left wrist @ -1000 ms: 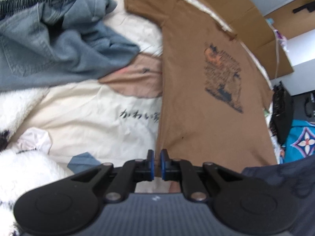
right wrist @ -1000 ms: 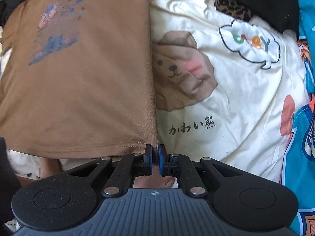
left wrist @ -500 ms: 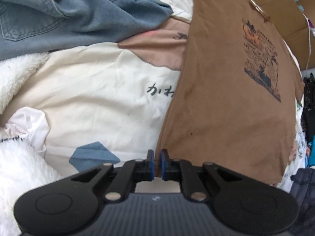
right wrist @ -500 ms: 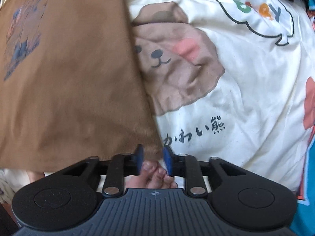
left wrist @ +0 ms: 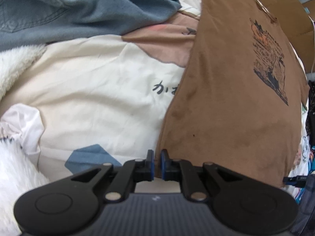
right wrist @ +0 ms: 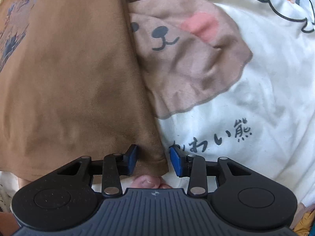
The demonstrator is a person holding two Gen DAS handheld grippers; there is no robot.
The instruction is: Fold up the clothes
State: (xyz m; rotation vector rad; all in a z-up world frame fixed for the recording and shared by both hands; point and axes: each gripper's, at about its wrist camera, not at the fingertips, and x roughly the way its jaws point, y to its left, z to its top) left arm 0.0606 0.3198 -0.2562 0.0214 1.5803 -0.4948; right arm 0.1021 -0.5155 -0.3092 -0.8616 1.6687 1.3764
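Brown T-shirt (left wrist: 226, 108) (collar cut off)

A: Where is there open room?

B: In the left wrist view, the cream bedspread (left wrist: 102, 90) lies bare across the middle left.

A: And what blocks?

B: Blue jeans (left wrist: 74, 9) piled upper left, white fleece (left wrist: 13, 169) lower left, cardboard (left wrist: 283, 5) upper right. In the right wrist view, bare toes (right wrist: 147, 182) sit bottom centre; the right half is clear bedspread.
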